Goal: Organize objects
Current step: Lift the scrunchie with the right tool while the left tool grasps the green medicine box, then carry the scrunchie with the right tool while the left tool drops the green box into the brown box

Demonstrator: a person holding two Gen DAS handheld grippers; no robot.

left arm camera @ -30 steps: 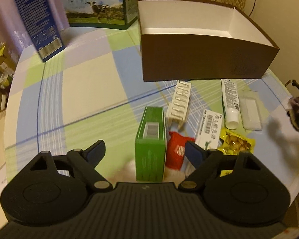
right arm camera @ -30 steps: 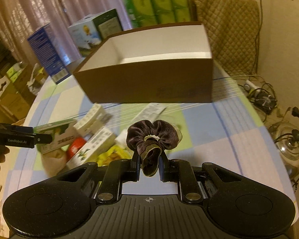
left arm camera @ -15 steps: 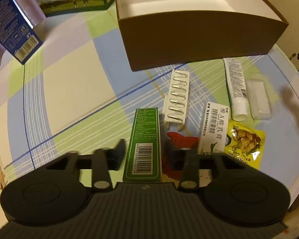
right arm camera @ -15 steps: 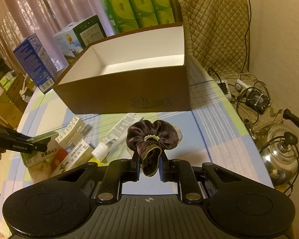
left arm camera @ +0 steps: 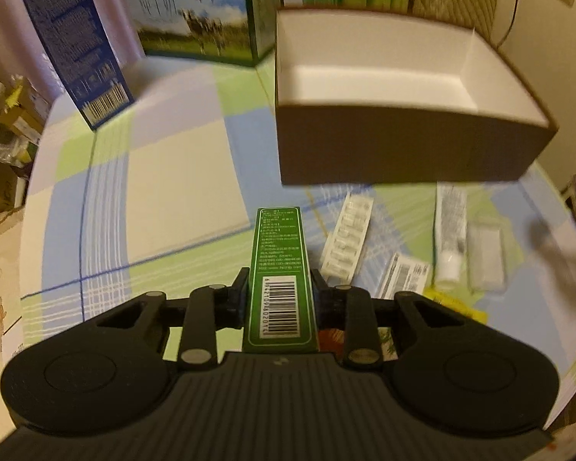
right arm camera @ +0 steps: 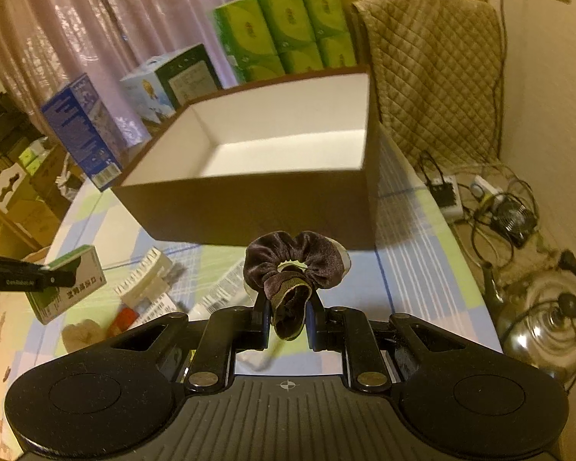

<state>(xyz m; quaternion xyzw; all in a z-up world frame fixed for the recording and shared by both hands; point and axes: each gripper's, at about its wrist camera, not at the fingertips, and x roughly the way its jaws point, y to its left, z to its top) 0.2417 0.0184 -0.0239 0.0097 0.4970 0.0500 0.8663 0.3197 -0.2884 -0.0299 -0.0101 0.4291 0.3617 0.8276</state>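
Left tool (left arm camera: 279, 299): jaws closed against both long sides of a slim green carton (left arm camera: 280, 269), barcode end toward the camera, carton pointing away toward the brown box (left arm camera: 403, 153). In the right wrist view the same carton (right arm camera: 69, 280) sits lifted clear of the tabletop (left arm camera: 172, 176), well left of the box.

Right tool (right arm camera: 287, 322): jaws nearly together, pinching the lower fold of a dark velvet scrunchie (right arm camera: 295, 265); its ring stands up above the fingertips, just short of the box's near wall (right arm camera: 249, 211).

Box: open-topped, brown outside, white inside. Interior shows only bare white floor and walls in both views. It stands at the far right of the tabletop, with its right wall near the tabletop's right edge.

Open room: a wide bare checked cloth area left of the box, running to the curved left edge. A blue carton (left arm camera: 76, 57) and a cow-printed carton (left arm camera: 199, 15) stand along the far edge.

Loose on the cloth in front of the box: a white ribbed strip (left arm camera: 345, 242), a white tube (left arm camera: 449, 230), a clear packet (left arm camera: 484, 253), a barcoded white carton (left arm camera: 403, 276), a yellow sachet (left arm camera: 453, 303). These are blurred.

Beyond the right edge: a kettle (right arm camera: 537, 322) and cables on the floor.
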